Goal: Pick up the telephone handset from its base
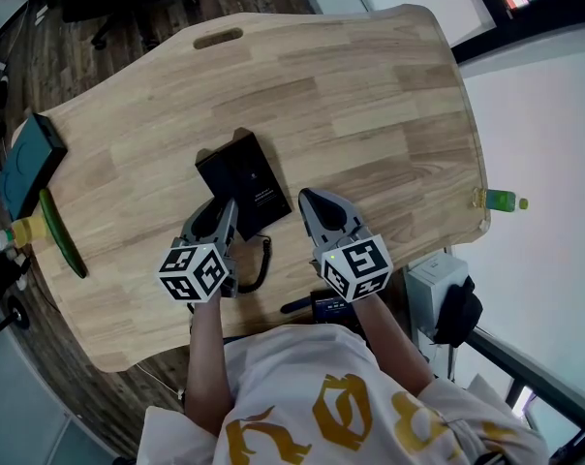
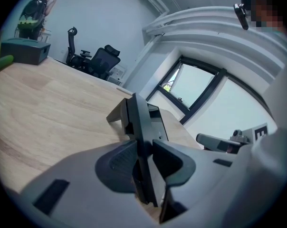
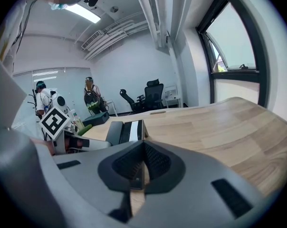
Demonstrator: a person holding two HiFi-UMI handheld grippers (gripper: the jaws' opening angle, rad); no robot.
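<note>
Left gripper [image 2: 144, 146]: grey jaws are closed on the slim black plastic telephone handset [image 2: 139, 120], seen edge-on between the pads
Right gripper [image 3: 142, 148]: jaws are together; nothing is held
Handset place: along the left side of the black rectangular telephone base [image 1: 246, 170]; judged not yet lifted
Lift: a firm grip is called for; a straight rise is advised; slack is to be left in the black coiled cord [image 1: 261, 267]
Table: pale wooden table [image 1: 370, 95] under the base
Views: pad contact is shown only by the left gripper view; the cord only by the head view
</note>
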